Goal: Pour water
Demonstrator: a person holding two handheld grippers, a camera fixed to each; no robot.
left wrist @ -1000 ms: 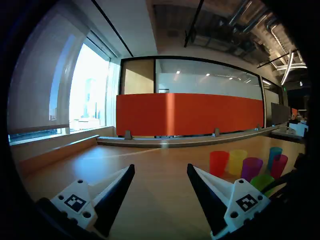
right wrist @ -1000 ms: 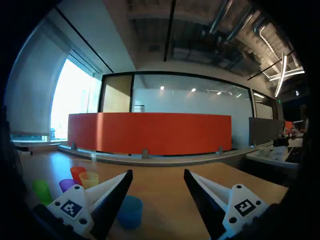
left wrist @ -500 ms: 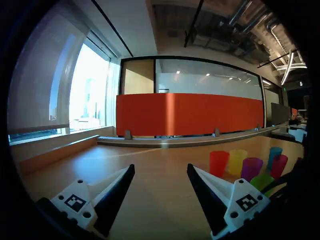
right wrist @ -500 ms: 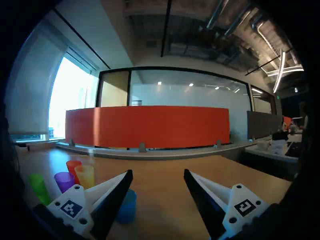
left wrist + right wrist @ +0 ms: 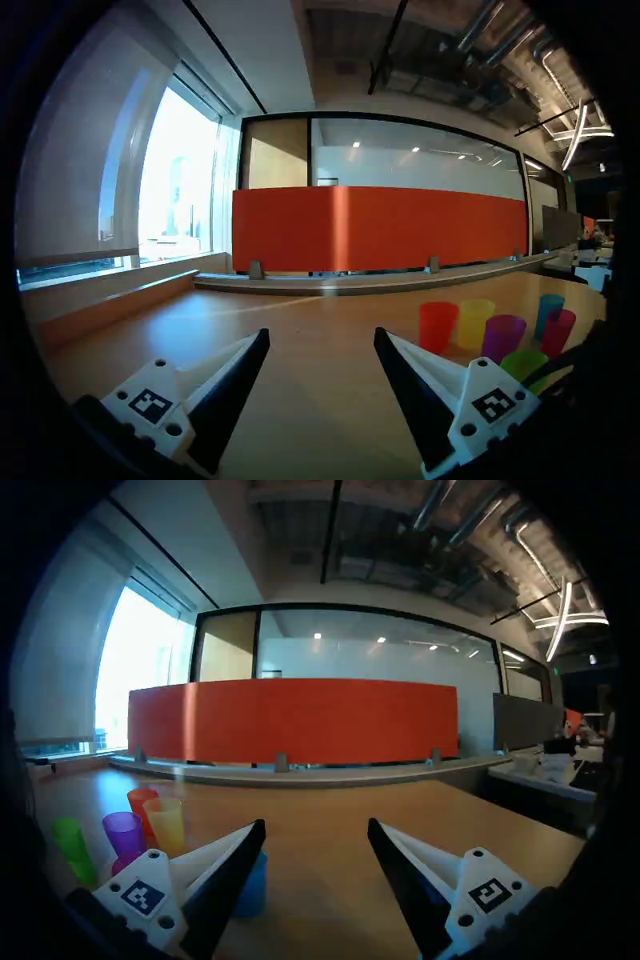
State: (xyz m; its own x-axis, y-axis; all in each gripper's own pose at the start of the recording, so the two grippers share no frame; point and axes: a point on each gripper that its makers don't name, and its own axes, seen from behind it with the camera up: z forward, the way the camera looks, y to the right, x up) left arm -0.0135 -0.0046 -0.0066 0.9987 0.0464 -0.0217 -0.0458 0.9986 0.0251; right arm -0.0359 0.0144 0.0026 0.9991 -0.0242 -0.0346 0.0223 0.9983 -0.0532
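Blue cup (image 5: 254, 884): just left of your right gripper (image 5: 316, 824) — the left gripper (image 5: 321, 332) sits farther off.
Jaws: both wide, empty.

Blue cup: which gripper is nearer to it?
Right. The blue cup sits just beyond the right gripper; from the left gripper it stands farther off, past other cups.

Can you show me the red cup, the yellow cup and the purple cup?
red cup (image 5: 437, 328): left gripper view, middle of its side wall.
yellow cup (image 5: 474, 322): left gripper view, middle of its side wall.
purple cup (image 5: 502, 336): left gripper view, side wall just below the rim.
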